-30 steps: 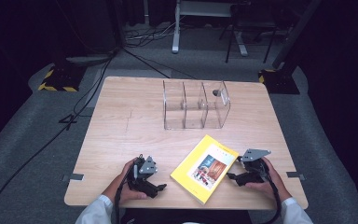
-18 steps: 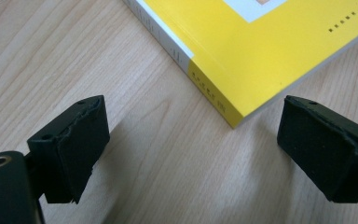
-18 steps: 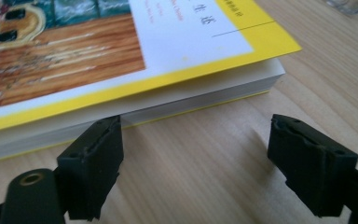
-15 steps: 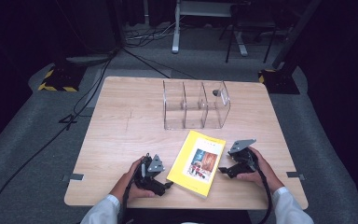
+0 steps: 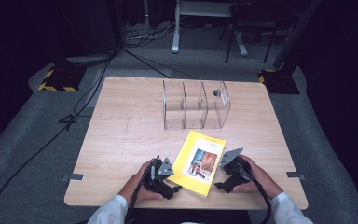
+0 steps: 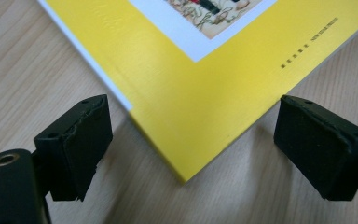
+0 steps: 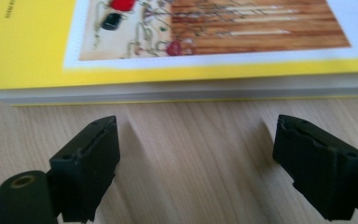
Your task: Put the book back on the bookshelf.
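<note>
The yellow book (image 5: 199, 162) lies flat on the tabletop (image 5: 121, 140), thin, stiff-covered and probably slick, so the released left claw (image 6: 186, 154) and released right claw (image 7: 196, 168) should grip its edges

Lab: dark room; floor cables (image 5: 98, 88); hazard-taped stands (image 5: 56, 79).

The bench (image 5: 121, 130) is pale wood with a fine straight grain and a matt, smooth face. The book (image 5: 198, 161) has a glossy yellow paper cover, faintly rippled, over a white paper block. The organizer (image 5: 195, 105) at upper centre is clear, shiny plastic. Both tongs (image 6: 193, 149) (image 7: 209, 168) carry matt black pads, rough-edged.
</note>
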The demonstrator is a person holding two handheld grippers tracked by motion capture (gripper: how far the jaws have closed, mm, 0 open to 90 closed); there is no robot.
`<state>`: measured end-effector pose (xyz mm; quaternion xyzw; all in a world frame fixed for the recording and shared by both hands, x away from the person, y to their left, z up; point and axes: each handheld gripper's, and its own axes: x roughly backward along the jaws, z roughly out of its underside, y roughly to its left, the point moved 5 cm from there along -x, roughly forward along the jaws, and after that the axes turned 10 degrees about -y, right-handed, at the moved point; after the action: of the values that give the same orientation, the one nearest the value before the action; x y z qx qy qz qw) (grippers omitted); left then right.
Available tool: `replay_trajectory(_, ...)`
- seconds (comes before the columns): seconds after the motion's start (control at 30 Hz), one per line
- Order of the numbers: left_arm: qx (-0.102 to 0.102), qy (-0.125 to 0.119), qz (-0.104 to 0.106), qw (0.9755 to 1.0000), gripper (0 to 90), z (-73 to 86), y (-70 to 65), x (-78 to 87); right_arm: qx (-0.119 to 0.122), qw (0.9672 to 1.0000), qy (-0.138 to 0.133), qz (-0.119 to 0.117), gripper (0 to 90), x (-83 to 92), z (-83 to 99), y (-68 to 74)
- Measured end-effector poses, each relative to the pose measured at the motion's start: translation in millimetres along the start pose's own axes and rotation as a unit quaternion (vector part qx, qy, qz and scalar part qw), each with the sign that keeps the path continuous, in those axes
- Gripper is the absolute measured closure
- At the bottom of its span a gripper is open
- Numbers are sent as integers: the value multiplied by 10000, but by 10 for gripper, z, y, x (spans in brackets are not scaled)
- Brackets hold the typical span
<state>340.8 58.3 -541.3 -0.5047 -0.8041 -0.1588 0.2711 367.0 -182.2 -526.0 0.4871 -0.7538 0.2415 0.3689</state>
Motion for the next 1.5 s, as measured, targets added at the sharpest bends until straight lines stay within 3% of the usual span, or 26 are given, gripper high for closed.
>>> replay_trajectory(0.3,18,20,-18,10000,106,-1,-5,-1,-182,9988,-392,220,71,-69,-7,-26)
replay_trajectory(0.43,73,53,-73,9999,83,-12,-27,-21,-200,9988,-376,238,71,-76,-18,-17)
replay_trajectory(0.6,71,43,-74,9999,81,-11,-26,-21,-198,9984,-490,187,85,-77,-19,-17)
replay_trajectory(0.73,64,42,-76,9999,81,-10,-26,-18,-231,9971,-718,117,156,-53,-46,-1)
replay_trajectory(0.83,56,40,-70,10000,82,-9,-25,-16,-185,9966,-784,199,156,-37,-70,5)
replay_trajectory(1.07,85,37,-121,9999,86,13,-30,14,-380,9898,-1362,159,186,93,-178,18)
replay_trajectory(1.13,-10,114,-236,9997,87,16,-36,52,-374,9883,-1465,193,189,116,-213,29)
replay_trajectory(1.2,-39,62,-212,9997,187,33,-85,98,-400,9862,-1590,213,193,142,-261,34)
replay_trajectory(1.37,-264,34,-212,9994,166,12,-144,128,-388,9844,-1707,179,193,164,-350,59)
replay_trajectory(1.5,-335,-212,-125,9991,181,-107,-230,139,-361,9831,-1781,214,193,164,-420,87)
